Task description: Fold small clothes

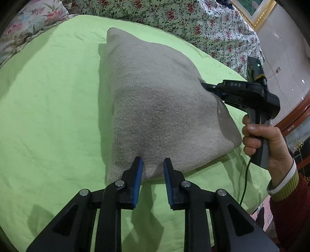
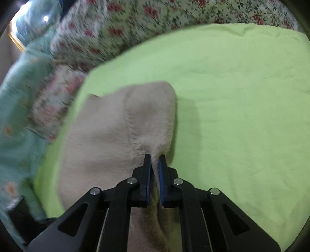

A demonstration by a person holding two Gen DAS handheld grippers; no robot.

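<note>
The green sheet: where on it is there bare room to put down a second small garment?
The green sheet lies bare between the grey garment and the floral bedding. It is crowded at the garment's other edge, where the right gripper pinches the cloth, and at its near edge under the open left gripper.

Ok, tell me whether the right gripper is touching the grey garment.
Touching: in the right wrist view, the right gripper has a pinch of the grey garment clamped between its fingers.

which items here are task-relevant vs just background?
In play: grey knit garment; right gripper, shut on its edge; left gripper, open at the near hem; green sheet as work surface.

Background: floral bedding; gold picture frame.
</note>
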